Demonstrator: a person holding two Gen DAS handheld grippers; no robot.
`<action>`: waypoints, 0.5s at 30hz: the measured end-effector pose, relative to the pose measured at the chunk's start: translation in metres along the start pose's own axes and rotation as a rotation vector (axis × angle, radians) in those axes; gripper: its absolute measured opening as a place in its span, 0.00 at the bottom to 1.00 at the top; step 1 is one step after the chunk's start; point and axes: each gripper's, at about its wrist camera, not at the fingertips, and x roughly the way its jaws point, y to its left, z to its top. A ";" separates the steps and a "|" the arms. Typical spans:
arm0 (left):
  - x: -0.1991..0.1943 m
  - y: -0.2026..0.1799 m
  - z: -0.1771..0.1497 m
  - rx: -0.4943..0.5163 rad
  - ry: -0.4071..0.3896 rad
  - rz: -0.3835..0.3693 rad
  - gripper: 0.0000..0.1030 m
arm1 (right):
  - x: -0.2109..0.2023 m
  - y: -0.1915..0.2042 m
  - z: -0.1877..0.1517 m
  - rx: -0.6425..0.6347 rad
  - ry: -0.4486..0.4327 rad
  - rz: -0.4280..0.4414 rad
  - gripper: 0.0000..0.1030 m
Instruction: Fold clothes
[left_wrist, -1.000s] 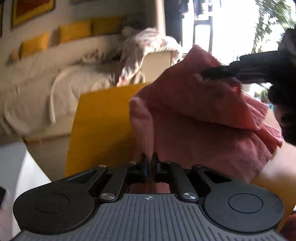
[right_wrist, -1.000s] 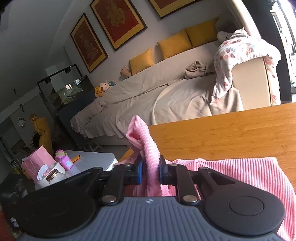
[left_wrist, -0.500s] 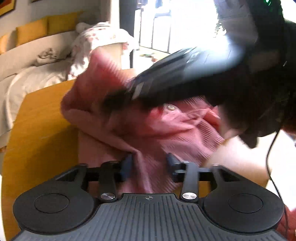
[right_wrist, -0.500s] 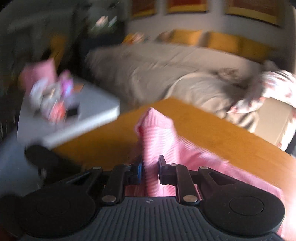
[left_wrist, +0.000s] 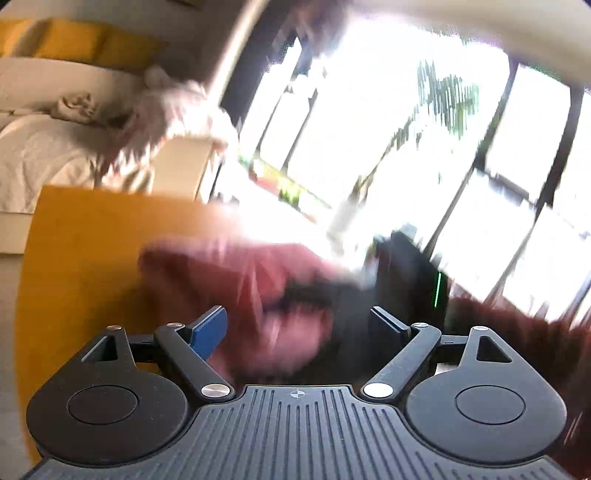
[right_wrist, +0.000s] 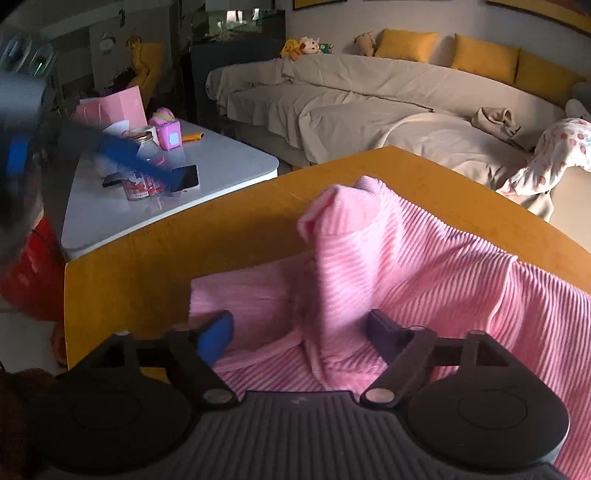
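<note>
On the smooth wooden table (right_wrist: 236, 229), both grippers' jaws are opening around ribbed pink knitwear (right_wrist: 424, 266).

I'm working in a home living room.
I see a long sofa (right_wrist: 369, 107) under beige covers with yellow cushions (right_wrist: 484, 55) and soft toys (right_wrist: 306, 46), framed pictures (right_wrist: 543, 9) on the wall, a white side table (right_wrist: 155, 199) cluttered with a phone (right_wrist: 184, 179) and jar (right_wrist: 142, 142), a wooden table (right_wrist: 221, 236), and tall bright windows (left_wrist: 424, 166).
</note>
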 end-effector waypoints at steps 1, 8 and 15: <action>0.012 0.004 0.010 -0.044 -0.032 -0.033 0.86 | 0.001 0.002 0.001 0.008 -0.003 -0.007 0.87; 0.109 0.076 0.023 -0.415 0.025 -0.059 0.75 | -0.019 0.010 -0.004 0.062 -0.053 -0.063 0.92; 0.084 0.116 0.008 -0.322 0.036 0.148 0.61 | -0.118 -0.040 -0.021 0.262 -0.265 -0.254 1.00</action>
